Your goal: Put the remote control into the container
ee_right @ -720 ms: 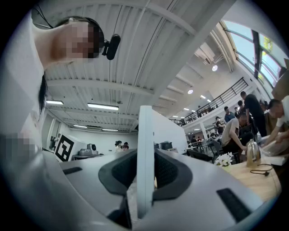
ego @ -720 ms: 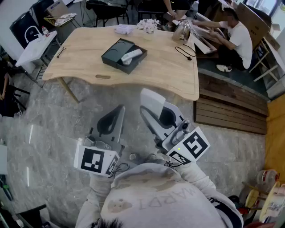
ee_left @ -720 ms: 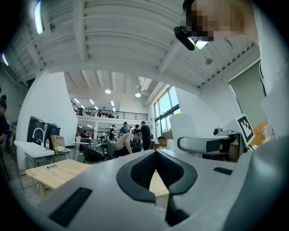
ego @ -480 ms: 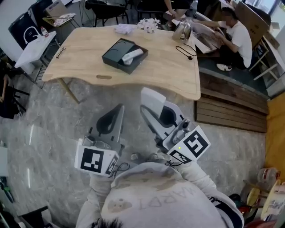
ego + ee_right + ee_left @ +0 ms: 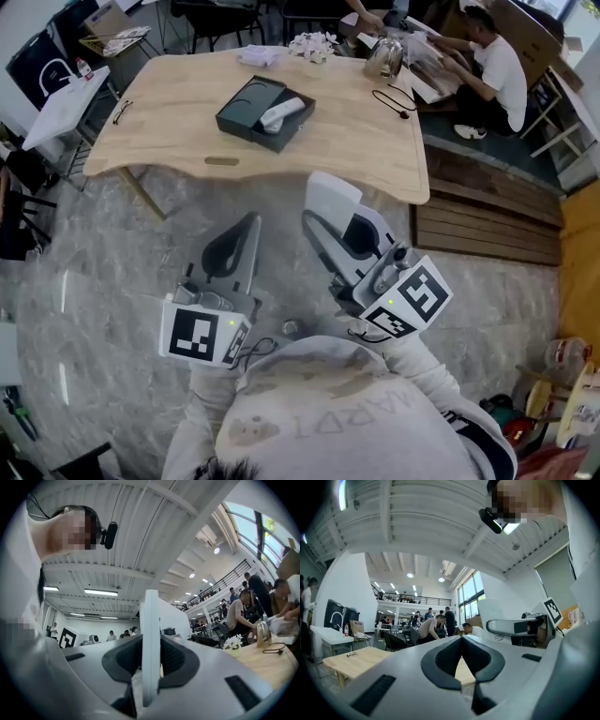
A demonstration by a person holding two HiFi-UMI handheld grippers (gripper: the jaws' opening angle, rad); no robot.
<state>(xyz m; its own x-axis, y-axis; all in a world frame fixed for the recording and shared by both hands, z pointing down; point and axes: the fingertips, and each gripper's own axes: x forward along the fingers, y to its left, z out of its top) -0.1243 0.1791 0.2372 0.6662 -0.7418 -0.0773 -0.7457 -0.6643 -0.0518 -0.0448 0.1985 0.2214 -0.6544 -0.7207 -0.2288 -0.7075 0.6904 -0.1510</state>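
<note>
The grey marbled floor (image 5: 103, 281) fills the near scene, and beyond it stands a wide pale wooden table (image 5: 169, 141). To the right of the table lies a run of dark wooden planks (image 5: 478, 220), and at the far right a person in a white shirt (image 5: 495, 67) bends over things there. Both grippers are held close to the person's body, over the floor and well apart from the table. The left gripper (image 5: 249, 225) has its jaws clenched together with nothing between them, as the left gripper view shows (image 5: 461, 641). The right gripper (image 5: 315, 225) is grasping a white flat panel (image 5: 150, 616), which stands upright between its dark pads. On the far middle of the table sits the dark container (image 5: 246, 101), and the white remote control (image 5: 281, 114) lies inside it. A silver kettle (image 5: 383, 62) stands at the table's far right.
</note>
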